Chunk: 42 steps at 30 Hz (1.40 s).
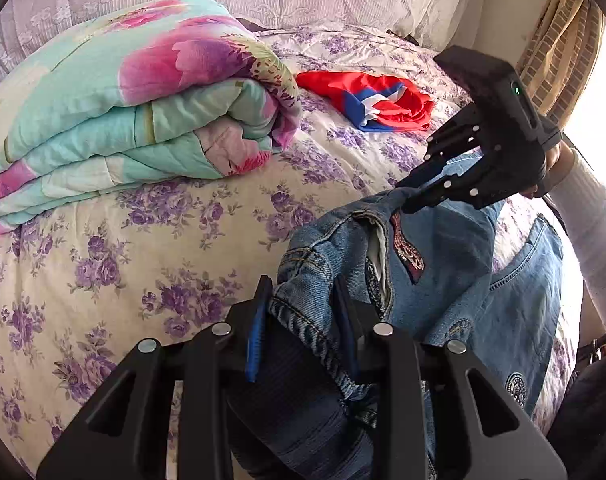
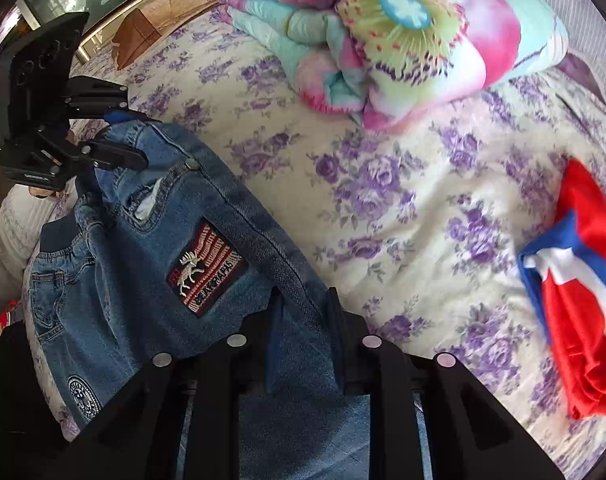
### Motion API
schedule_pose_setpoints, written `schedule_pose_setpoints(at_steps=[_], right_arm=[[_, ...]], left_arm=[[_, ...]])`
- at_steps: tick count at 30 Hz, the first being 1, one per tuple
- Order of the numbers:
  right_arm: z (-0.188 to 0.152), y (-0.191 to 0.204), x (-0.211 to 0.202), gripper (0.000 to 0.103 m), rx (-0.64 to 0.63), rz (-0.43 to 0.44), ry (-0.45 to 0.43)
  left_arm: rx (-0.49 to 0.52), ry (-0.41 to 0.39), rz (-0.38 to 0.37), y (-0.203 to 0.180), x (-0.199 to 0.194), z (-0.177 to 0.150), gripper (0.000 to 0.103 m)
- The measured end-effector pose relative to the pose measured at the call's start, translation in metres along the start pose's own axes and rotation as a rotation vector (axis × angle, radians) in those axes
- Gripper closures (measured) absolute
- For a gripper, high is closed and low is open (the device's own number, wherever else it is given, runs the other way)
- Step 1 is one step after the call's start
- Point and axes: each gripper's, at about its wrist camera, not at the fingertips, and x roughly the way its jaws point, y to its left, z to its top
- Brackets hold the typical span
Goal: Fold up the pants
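A bed point(image 1: 143, 240) dressed in a cream sheet printed with purple roses fills both views, a lace-patterned pale covering rising behind it. On the far part of the bed lies a thick folded quilt point(image 1: 135, 96) in turquoise with large pink blossoms, and just beside it on the sheet sits a crumpled red, white and blue garment point(image 1: 371, 100). Nearer the cameras, a pair of blue denim pants point(image 2: 175, 216) is held up over the bed's near part between two handheld tools, the fabric hanging in loose folds; a striped patch with a white moose point(image 2: 205, 266) shows on the front, and a round emblem is stitched lower on the leg. The left gripper point(image 1: 303, 316) has its blue-padded fingers clamped on a stitched denim edge of the pants, and the right gripper point(image 2: 303, 320) likewise pinches a seam of the denim between its pads. From the left wrist camera, the right gripper bites the top of the bunched pants, with a white-sleeved arm point(image 1: 591, 216) behind it.
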Motion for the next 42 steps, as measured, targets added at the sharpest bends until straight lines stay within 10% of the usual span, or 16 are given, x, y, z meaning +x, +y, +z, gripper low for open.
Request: schedule_pose_setpoints(at_steps=[16, 29, 34, 39, 42], right_arm=[[-0.11, 0.125, -0.128, 0.092, 0.06, -0.175, -0.299], [-0.193, 0.217, -0.036, 0.091, 0.246, -0.115, -0.215], [-0.203, 0.202, -0.023, 0.091, 0.393, -0.04, -0.263], [-0.211, 0.212, -0.025, 0.091, 0.388, -0.074, -0.308], [-0.215, 0.215, -0.026, 0.091, 0.394, -0.091, -0.325]], left_arm=[[0.118, -0.08, 0.025, -0.077, -0.083, -0.021, 0.074], [0.194, -0.009, -0.005, -0.126, -0.088, -0.161, 0.063], [0.112, -0.083, -0.143, -0.113, -0.125, -0.188, 0.065], [-0.106, -0.249, -0.096, -0.107, -0.175, -0.187, 0.063], [-0.213, -0.197, -0.029, -0.128, -0.159, -0.164, 0.062]])
